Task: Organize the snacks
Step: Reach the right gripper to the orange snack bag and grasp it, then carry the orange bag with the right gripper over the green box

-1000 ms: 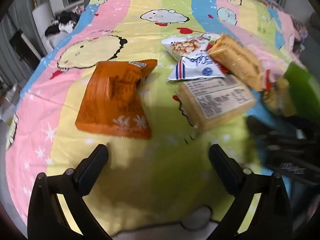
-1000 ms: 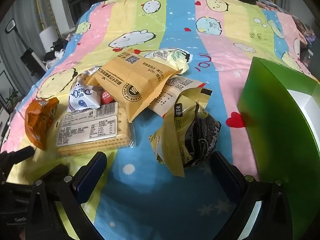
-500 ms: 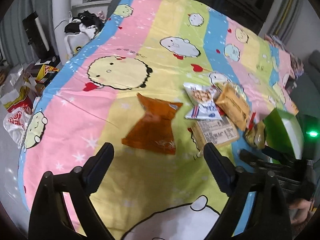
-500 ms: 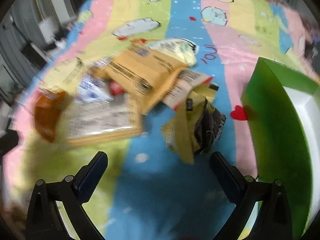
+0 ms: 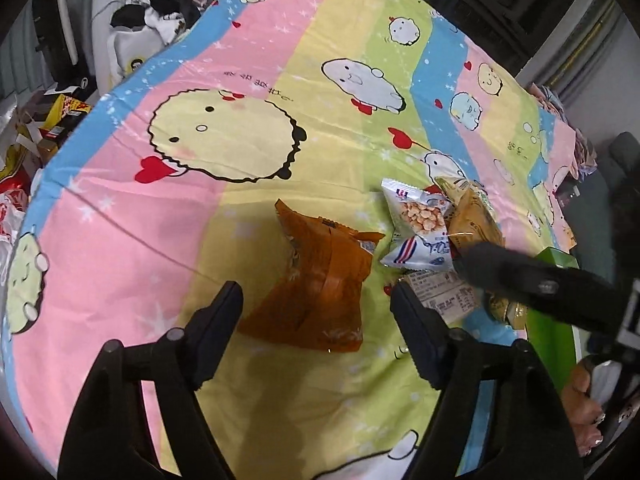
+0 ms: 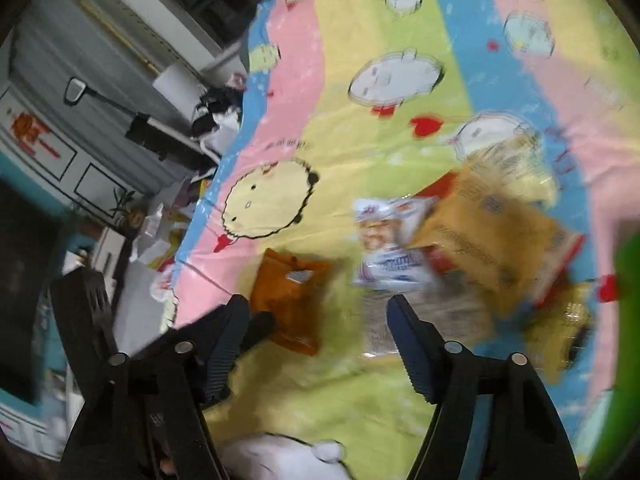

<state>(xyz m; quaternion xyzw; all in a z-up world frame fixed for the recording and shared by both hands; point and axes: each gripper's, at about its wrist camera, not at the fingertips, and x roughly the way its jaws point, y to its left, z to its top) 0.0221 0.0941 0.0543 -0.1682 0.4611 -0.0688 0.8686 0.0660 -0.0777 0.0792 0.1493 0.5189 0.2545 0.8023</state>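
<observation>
An orange snack bag (image 5: 316,288) lies on the cartoon bedsheet (image 5: 248,80), just ahead of my open, empty left gripper (image 5: 316,300). To its right sit a white-blue peanut packet (image 5: 420,224), a tan packet (image 5: 476,220) and a cracker pack with a label (image 5: 444,294). My right gripper (image 6: 318,312) is open and empty above the sheet; its view is blurred. There I see the orange bag (image 6: 290,296), the white-blue packet (image 6: 390,248), the tan packet (image 6: 496,248) and a yellow-black packet (image 6: 568,324).
A green box (image 5: 552,320) stands at the right, partly behind the right gripper's body (image 5: 532,280); it shows as a green edge in the right wrist view (image 6: 628,320). Clutter and bags (image 5: 24,140) lie on the floor left of the bed.
The left gripper pulled back and up, then came nearer the orange bag. The right gripper swung left, from the yellow-black packet toward the orange bag, and is still moving.
</observation>
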